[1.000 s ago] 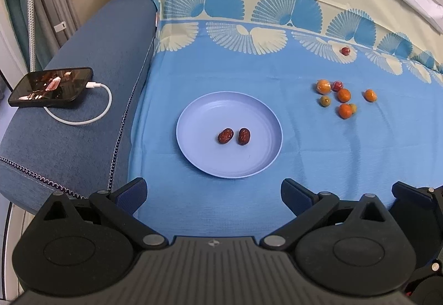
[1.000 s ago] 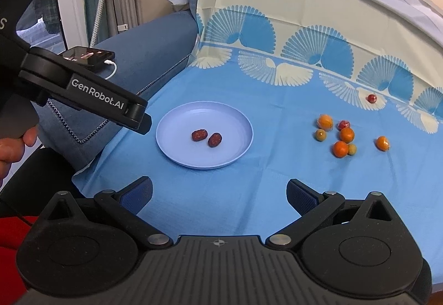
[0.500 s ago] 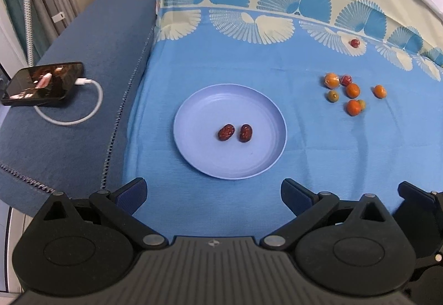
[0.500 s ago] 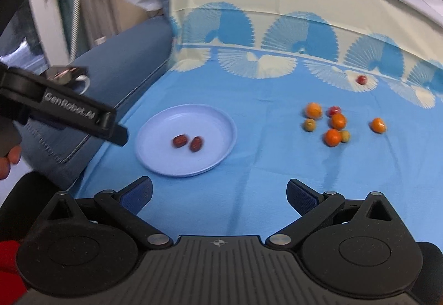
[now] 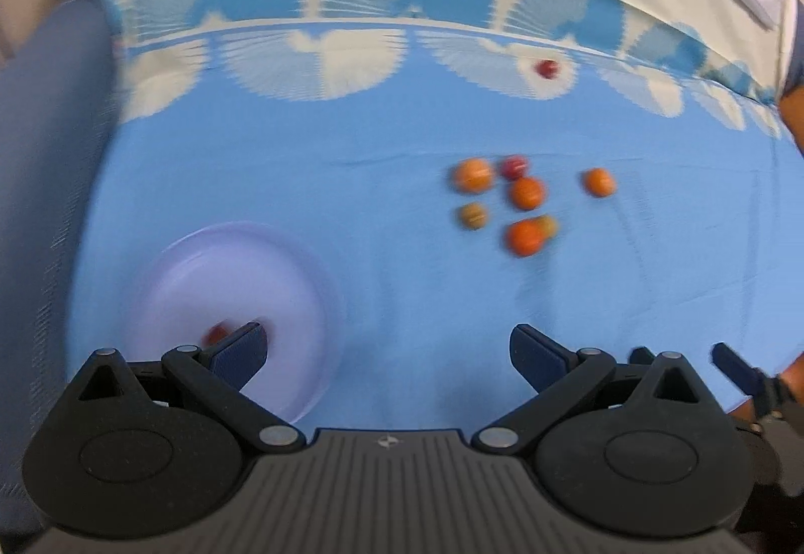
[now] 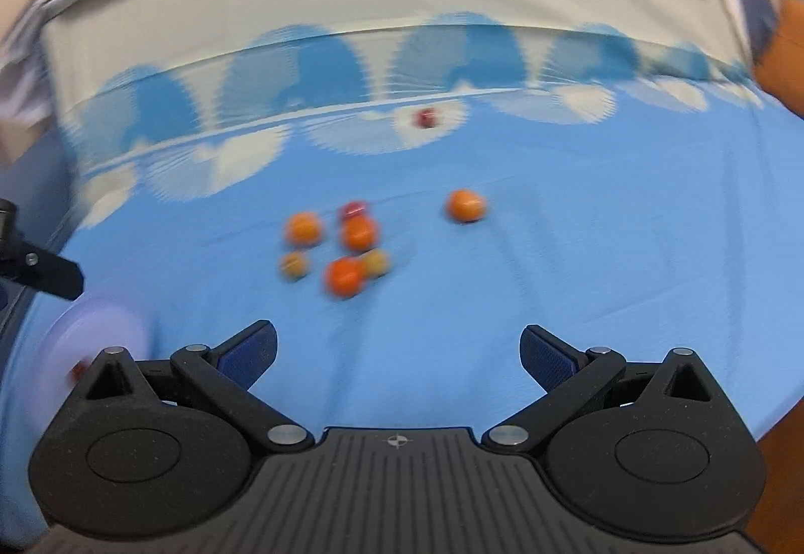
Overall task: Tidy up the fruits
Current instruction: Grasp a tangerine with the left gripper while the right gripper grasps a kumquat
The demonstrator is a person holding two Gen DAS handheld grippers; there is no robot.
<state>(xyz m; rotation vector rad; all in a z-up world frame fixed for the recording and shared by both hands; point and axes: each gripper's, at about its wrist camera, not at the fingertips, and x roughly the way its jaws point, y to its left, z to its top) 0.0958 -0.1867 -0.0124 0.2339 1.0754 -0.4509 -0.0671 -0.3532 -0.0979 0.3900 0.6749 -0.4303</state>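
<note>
Both views are motion-blurred. A lavender plate (image 5: 241,272) lies on the blue cloth at lower left, with a dark red fruit (image 5: 217,333) partly hidden behind my left finger. A cluster of small orange and red fruits (image 5: 525,194) lies ahead to the right, also in the right wrist view (image 6: 358,232). One orange fruit (image 6: 465,205) sits apart, and one red fruit (image 6: 425,117) lies far back. My left gripper (image 5: 389,350) is open and empty above the cloth. My right gripper (image 6: 398,350) is open and empty, short of the cluster. The plate (image 6: 100,328) shows at its far left.
The blue patterned cloth (image 5: 402,142) rises against a backrest behind the fruits. A dark blue cushion (image 5: 45,152) borders the left side. The left gripper's finger (image 6: 45,270) shows at the left of the right wrist view. An orange object (image 6: 784,51) sits far right.
Both grippers swung right and moved forward toward the fruit cluster. The plate shifted to the lower left of both views. The phone left the view. Both jaws stayed open.
</note>
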